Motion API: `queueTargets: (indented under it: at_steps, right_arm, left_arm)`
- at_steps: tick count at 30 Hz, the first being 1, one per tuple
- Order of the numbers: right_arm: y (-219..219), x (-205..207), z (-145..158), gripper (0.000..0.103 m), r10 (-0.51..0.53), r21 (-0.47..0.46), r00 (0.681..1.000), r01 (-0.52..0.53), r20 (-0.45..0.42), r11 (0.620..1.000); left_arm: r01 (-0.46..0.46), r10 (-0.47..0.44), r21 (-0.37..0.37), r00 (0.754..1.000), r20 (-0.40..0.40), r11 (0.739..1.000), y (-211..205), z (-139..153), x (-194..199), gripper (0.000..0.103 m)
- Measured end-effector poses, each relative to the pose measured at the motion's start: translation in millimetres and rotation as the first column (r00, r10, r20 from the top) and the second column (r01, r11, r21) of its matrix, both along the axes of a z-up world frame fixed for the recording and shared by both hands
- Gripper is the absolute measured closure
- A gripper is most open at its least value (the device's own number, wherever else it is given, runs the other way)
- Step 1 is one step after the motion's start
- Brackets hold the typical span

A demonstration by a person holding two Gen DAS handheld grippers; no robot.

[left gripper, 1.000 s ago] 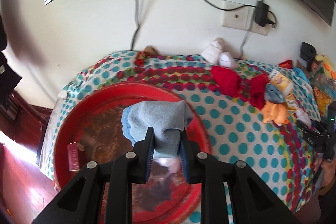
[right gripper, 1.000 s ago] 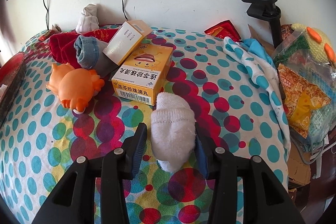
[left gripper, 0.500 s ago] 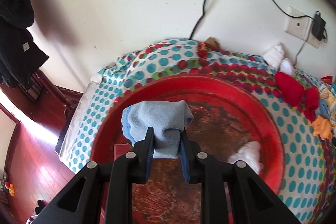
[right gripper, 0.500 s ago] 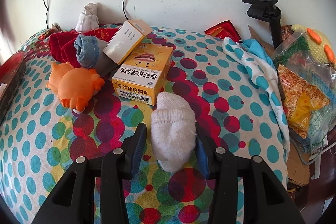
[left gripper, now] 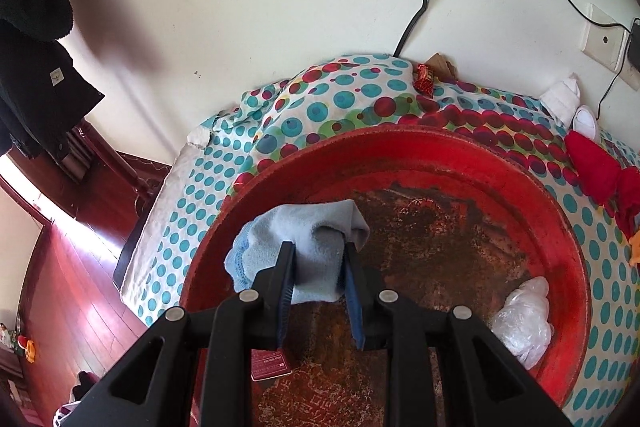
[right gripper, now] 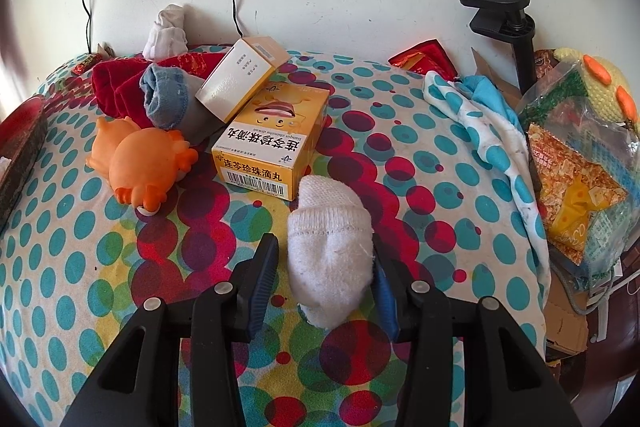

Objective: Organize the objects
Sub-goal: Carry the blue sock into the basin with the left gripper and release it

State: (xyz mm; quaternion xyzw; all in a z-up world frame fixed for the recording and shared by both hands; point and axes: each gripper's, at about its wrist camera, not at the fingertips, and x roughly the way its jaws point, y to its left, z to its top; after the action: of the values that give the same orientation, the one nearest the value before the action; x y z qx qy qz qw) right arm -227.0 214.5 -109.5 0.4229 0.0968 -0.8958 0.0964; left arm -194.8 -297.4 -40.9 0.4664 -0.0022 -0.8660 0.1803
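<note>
Your left arms hide the basin's (left gripper: 460, 163) near rim; the red card (left gripper: 270, 365) shows only half.

Left wrist view: basin (left gripper: 460, 163) sits on the counter (left gripper: 320, 115), near its left edge. In the basin: plastic bag (left gripper: 524, 323) at right, small card (left gripper: 270, 365) at bottom left. Rolled sock (left gripper: 304, 247) is over the basin's left part, between the left gripper (left gripper: 318, 291) fingers.

Right wrist view: rolled white sock (right gripper: 330, 247) on the counter, just in front of the medicine box (right gripper: 272, 143). Second box (right gripper: 244, 77) leans on its back-left. Toy (right gripper: 140, 163) left of the box, sock roll (right gripper: 168, 99) behind the toy. Snack bags (right gripper: 576, 163) at far right.
</note>
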Motion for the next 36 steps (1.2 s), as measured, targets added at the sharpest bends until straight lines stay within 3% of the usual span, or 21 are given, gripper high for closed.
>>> queueTargets:
  at_steps: [8, 14, 18, 28, 36]
  right_arm:
    - [0, 0, 0, 0.060, 0.002, -0.001, 1.000, -0.002, 0.000, 1.000]
    - [0, 0, 0, 0.059, 0.002, 0.001, 1.000, -0.002, 0.000, 1.000]
    - [0, 0, 0, 0.059, 0.003, 0.001, 1.000, -0.003, 0.000, 1.000]
    - [0, 0, 0, 0.059, 0.004, 0.001, 1.000, -0.004, 0.000, 1.000]
    - [1, 0, 0, 0.059, 0.004, -0.008, 1.000, -0.004, 0.001, 1.000]
  left_arm:
    - [-0.040, 0.039, 0.031, 0.999, 0.032, 0.999, -10, -8, 4, 0.062]
    - [-0.012, 0.012, 0.010, 1.000, -0.011, 1.000, -1, 5, 17, 0.059]
    - [0.007, -0.003, 0.069, 0.999, -0.048, 0.998, 5, 17, 30, 0.052]
    - [-0.005, 0.027, 0.166, 0.991, -0.132, 0.986, 29, 20, 80, 0.052]
    - [0.001, 0.019, 0.100, 0.980, -0.196, 0.995, 62, 2, 111, 0.052]
